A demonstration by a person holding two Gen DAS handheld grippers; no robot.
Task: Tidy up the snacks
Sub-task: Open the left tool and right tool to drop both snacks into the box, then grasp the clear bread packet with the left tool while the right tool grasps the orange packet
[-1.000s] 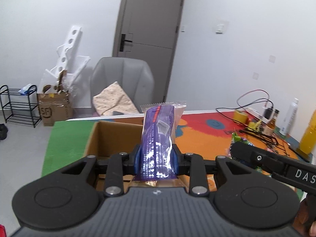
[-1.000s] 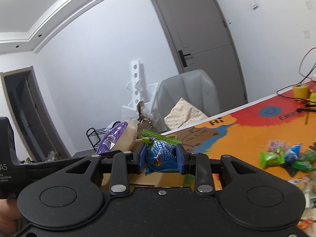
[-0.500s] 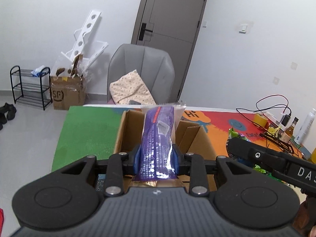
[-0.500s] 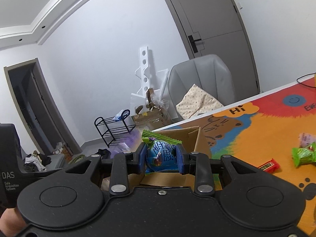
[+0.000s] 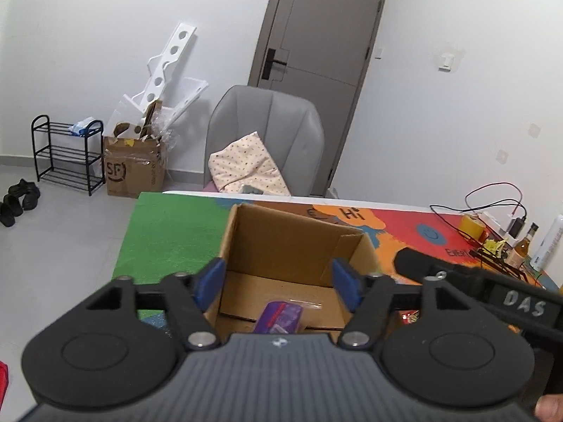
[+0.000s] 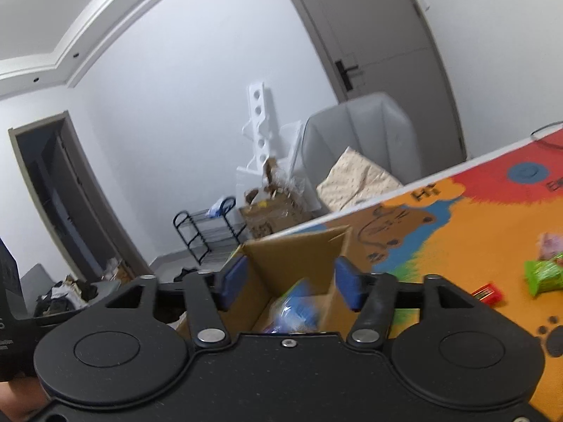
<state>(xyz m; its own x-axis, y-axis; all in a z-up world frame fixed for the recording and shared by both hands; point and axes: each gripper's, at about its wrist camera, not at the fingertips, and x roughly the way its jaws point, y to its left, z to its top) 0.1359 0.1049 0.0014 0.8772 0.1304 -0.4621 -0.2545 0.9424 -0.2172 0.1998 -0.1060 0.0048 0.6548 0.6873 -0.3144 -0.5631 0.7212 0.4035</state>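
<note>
left gripper (image 5: 279, 283): over the cardboard box (image 5: 281, 242), jaws opening, nothing between the blue pads.
purple snack packet (image 5: 279, 316): lying on the box floor, clear of the pads.
right gripper (image 6: 292, 286): over the same box, jaws opening, pads touching nothing.
blue snack packet (image 6: 297, 307): blurred, inside the box below the pads.
table mat (image 6: 457, 232): colourful; green packets (image 6: 543, 276) and a red one (image 6: 487, 292) lie loose, well apart from the box.

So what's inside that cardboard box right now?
In the cardboard box a purple snack packet lies on the bottom; the right wrist view shows a blurred blue snack there too. The near part of the floor is hidden behind the gripper bodies.
</note>
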